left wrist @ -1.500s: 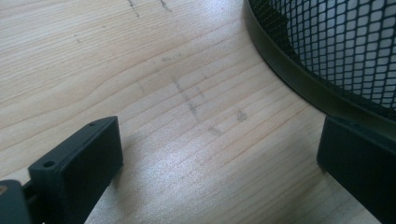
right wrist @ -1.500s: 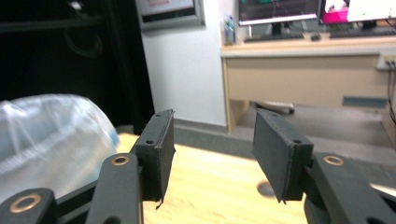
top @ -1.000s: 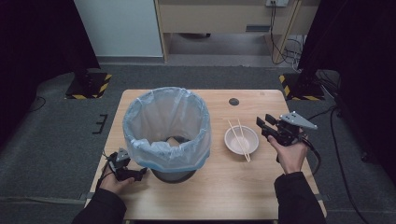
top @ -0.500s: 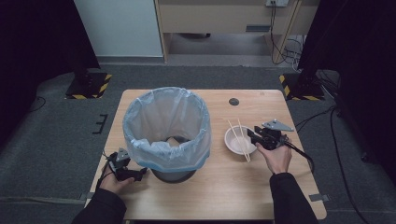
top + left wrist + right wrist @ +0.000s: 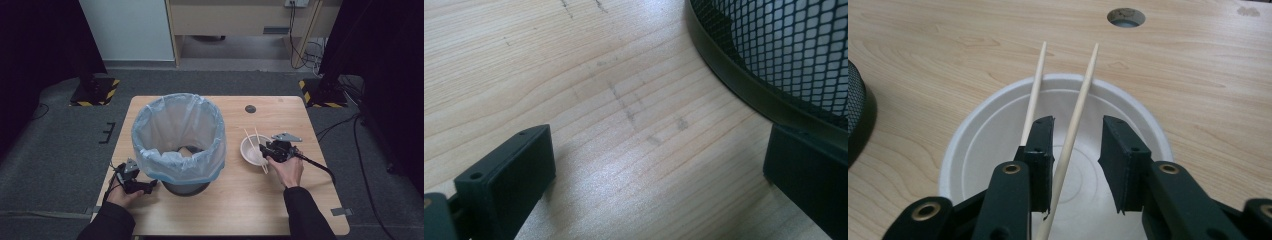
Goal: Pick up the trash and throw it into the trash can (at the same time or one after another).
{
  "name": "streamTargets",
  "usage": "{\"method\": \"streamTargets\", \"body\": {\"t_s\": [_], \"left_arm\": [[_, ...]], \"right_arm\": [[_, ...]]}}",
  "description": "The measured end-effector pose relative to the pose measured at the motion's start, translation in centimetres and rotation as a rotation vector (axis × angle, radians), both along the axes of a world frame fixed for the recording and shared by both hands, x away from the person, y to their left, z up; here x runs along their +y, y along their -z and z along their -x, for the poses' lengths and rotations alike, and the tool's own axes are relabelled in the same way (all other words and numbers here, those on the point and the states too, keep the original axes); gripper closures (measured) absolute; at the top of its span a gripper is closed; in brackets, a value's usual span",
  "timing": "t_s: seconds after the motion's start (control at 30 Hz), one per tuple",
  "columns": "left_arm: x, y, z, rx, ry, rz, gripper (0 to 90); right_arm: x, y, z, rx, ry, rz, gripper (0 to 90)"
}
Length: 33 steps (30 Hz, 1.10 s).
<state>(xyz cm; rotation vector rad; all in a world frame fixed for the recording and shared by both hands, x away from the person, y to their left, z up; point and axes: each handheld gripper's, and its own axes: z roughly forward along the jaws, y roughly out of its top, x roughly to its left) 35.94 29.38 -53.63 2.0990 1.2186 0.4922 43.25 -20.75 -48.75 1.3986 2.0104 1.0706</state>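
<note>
One chopstick (image 5: 1068,145) between closing right tongs (image 5: 1077,150) — unclamped, over bowl (image 5: 998,135).

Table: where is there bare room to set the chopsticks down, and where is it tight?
Free: the table's near strip between the two forearms, and the far right corner past the round hole. Crowded: the lined bin fills the left half, with the left claw against its base; the right claw sits over the bowl and chopsticks.

Two chopsticks (image 5: 1034,97), one bowl (image 5: 978,145), one bin (image 5: 177,140)
</note>
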Motion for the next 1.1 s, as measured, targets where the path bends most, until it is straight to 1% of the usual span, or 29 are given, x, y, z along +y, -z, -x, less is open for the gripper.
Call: {"method": "streamTargets", "body": {"t_s": [0.1, 0.2, 0.37, 0.47, 0.7, 0.8, 1.1], "left_arm": [[0.0, 0.0, 0.0, 0.000, 0.000, 0.000, 0.0], [0.0, 0.0, 0.0, 0.000, 0.000, 0.000, 0.0], [0.0, 0.0, 0.0, -0.001, 0.001, 0.001, 0.0], [0.0, 0.0, 0.0, 0.000, 0.001, 0.001, 0.0], [0.0, 0.0, 0.0, 0.000, 0.001, 0.001, 0.0], [0.0, 0.0, 0.0, 0.000, 0.000, 0.000, 0.0], [0.0, 0.0, 0.0, -0.001, 0.001, 0.001, 0.0]], "right_arm": [[0.0, 0.1, 0.0, 0.011, 0.014, -0.004, 70.1], [-0.1, 0.3, 0.0, 0.021, 0.014, 0.001, 70.9], [0.0, 0.4, 0.0, 0.026, 0.014, -0.009, 71.9], [0.1, 0.6, 0.0, 0.038, 0.014, 0.005, 72.6], [-0.1, 0.8, -0.1, 0.045, 0.022, 0.008, 75.0], [-0.4, 1.0, -0.2, 0.058, 0.032, 0.012, 77.4], [-0.7, 1.2, -0.2, 0.075, 0.043, 0.022, 82.4]]}}
